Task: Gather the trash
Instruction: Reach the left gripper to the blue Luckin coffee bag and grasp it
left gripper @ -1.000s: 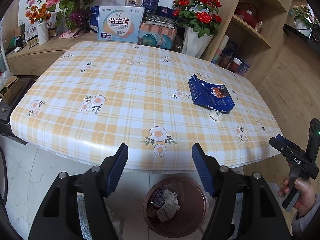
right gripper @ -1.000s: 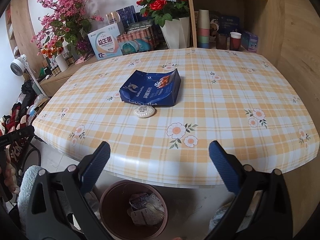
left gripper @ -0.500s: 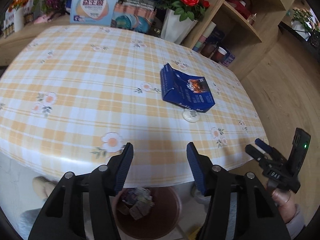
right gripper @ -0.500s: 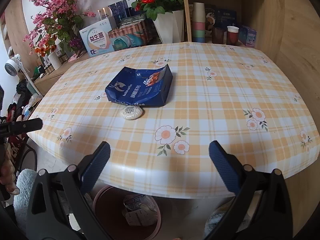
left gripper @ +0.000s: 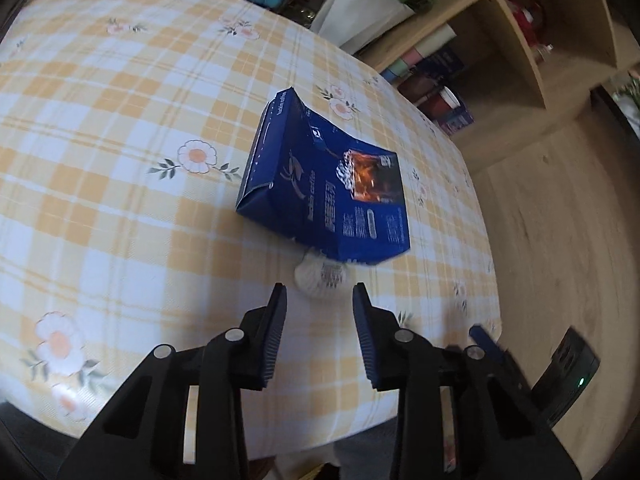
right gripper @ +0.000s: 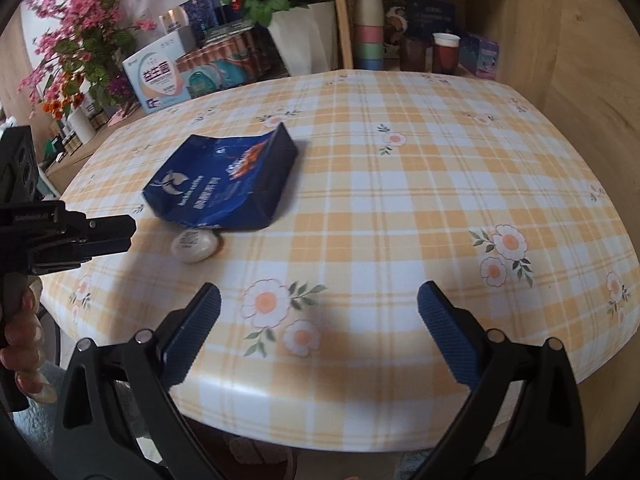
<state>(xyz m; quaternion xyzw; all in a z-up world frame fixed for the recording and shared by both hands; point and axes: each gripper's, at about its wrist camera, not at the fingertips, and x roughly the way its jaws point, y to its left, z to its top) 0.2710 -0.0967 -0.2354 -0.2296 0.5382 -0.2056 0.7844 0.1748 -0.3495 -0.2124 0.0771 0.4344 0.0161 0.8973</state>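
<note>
My left gripper (left gripper: 319, 300) fingers apart just short of the white packet (left gripper: 320, 276) touching the blue bag (left gripper: 332, 192) near the table (left gripper: 120, 160) edge, my right gripper (right gripper: 318, 320) wide open

L wrist cam looked down close over table (left gripper: 120, 184) edge, tilted, twd shelves. R wrist cam sat lower, further back, facing flowers. Both shared blue pouch (left gripper: 332, 196) (right gripper: 224, 184) & white packet (left gripper: 320, 276) (right gripper: 196, 245).
</note>
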